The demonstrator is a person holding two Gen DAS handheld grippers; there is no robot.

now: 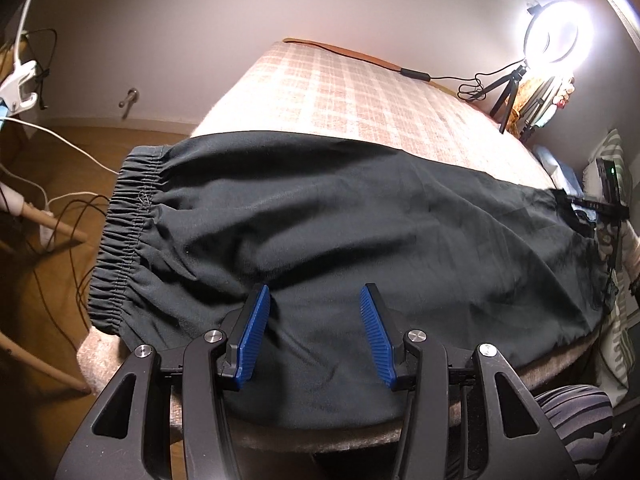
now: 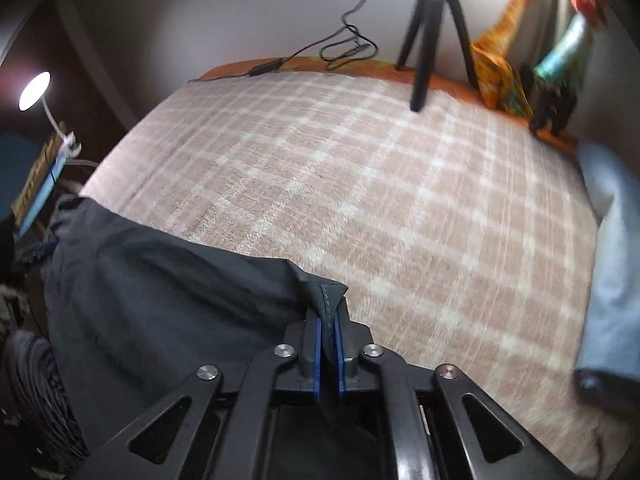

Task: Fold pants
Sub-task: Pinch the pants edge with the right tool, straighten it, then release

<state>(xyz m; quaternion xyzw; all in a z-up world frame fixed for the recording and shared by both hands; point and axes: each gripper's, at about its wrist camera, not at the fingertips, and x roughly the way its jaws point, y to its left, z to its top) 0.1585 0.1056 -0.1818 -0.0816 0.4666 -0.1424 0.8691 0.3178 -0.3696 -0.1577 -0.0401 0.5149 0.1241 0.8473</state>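
Dark grey-black pants (image 1: 320,232) lie spread across the near end of a bed with a pink checked blanket (image 1: 360,96). Their elastic waistband (image 1: 120,232) is at the left, hanging near the bed's edge. My left gripper (image 1: 316,300) is open and empty, its blue pads (image 1: 252,336) just above the pants' near part. In the right wrist view my right gripper (image 2: 328,316) is shut on a bunched hem of the pants (image 2: 160,288), with the fabric trailing away to the left over the blanket (image 2: 360,184).
A lit ring light on a small tripod (image 1: 556,36) stands at the bed's far right corner; its tripod (image 2: 436,32) and cable show in the right view. Pillows and colourful cloth (image 2: 500,64) lie at the right. Cables and wooden furniture legs (image 1: 48,224) sit on the floor left.
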